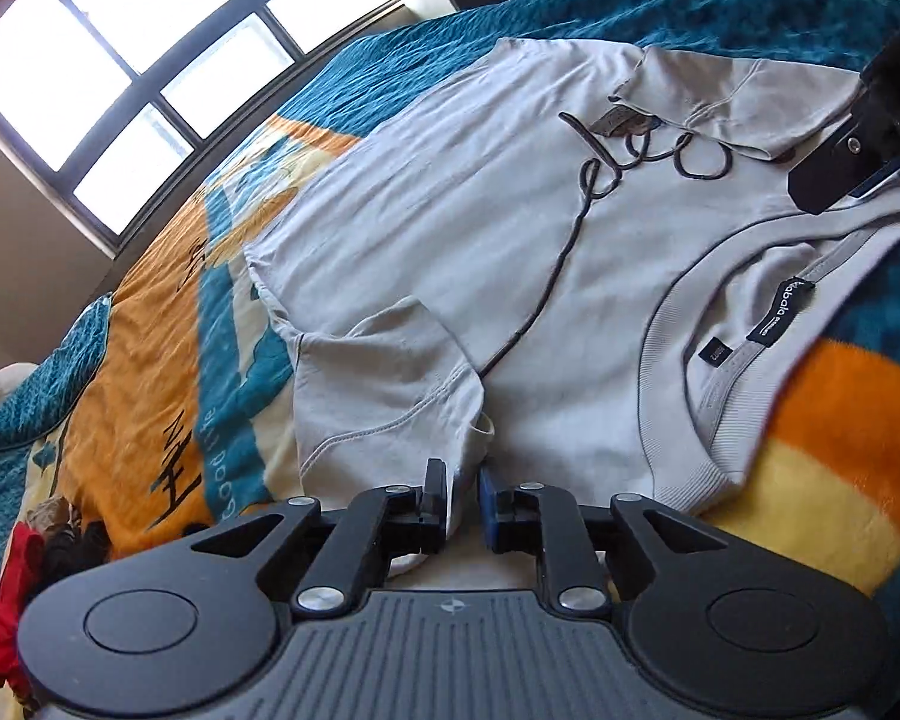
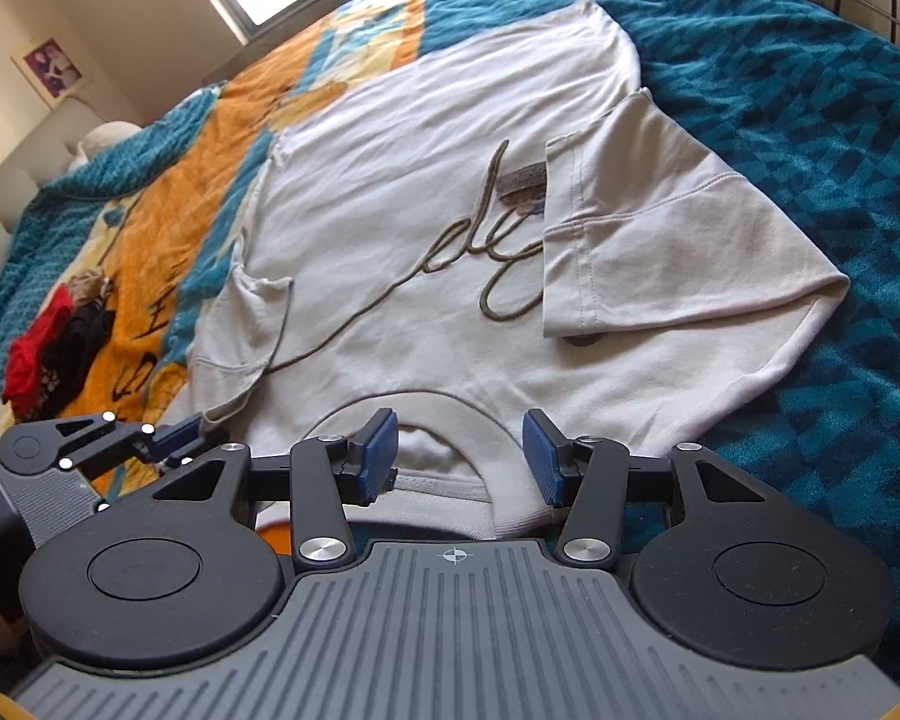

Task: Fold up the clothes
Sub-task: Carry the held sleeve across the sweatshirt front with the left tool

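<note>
a grey shirt (image 2: 426, 192) lies flat on the bed (image 2: 810, 120), front up, neck toward the tools. both sleeves are folded in over the body. the left tool (image 1: 463, 501) is nearly closed and pinches the shirt's edge by the sleeve (image 1: 384, 396). the right tool (image 2: 459, 456) is open wide over the collar (image 2: 426, 414) and holds nothing. red and black clothes (image 2: 48, 348) sit in a pile well apart from the shirt.

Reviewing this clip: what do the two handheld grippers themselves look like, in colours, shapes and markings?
Both match: left gripper and right gripper have black linkage arms with silver rivets, two round black discs, a ribbed grey base plate bearing a small crosshair mark, and blue-padded jaws. No cables, hands or sleeves are visible.
</note>
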`<move>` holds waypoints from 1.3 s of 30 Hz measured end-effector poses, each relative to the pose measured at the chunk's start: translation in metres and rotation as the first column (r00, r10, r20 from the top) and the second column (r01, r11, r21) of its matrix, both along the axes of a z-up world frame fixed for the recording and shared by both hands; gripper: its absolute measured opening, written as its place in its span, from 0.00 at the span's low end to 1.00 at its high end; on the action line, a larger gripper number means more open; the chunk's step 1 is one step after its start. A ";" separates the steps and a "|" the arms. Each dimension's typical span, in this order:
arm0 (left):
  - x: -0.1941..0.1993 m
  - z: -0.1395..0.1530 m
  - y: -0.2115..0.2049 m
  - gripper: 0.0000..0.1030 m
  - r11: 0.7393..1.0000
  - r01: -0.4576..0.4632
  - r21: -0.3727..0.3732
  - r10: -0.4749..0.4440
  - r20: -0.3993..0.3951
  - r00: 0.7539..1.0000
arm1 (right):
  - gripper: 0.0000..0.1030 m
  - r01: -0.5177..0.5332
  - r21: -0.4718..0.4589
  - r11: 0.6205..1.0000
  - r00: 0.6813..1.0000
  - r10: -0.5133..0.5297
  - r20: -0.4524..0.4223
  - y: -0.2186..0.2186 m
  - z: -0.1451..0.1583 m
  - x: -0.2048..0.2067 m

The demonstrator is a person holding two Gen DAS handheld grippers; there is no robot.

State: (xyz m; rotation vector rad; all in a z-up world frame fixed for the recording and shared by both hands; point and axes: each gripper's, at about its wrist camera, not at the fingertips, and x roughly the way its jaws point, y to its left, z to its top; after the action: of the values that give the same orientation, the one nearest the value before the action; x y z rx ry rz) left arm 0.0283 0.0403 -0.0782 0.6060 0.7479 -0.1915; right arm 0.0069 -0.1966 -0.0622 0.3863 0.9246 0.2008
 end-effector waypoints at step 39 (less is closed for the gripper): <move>0.019 -0.023 0.161 0.03 0.202 -0.619 -0.759 0.481 -0.474 0.738 | 0.54 0.063 0.005 0.998 0.998 -0.063 0.010 -0.007 0.005 -0.009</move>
State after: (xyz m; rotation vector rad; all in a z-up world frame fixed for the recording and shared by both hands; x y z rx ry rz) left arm 0.0471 0.2011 -0.1008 -0.7807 0.8263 0.0765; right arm -0.0025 -0.2040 -0.0574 0.4177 0.9011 0.1467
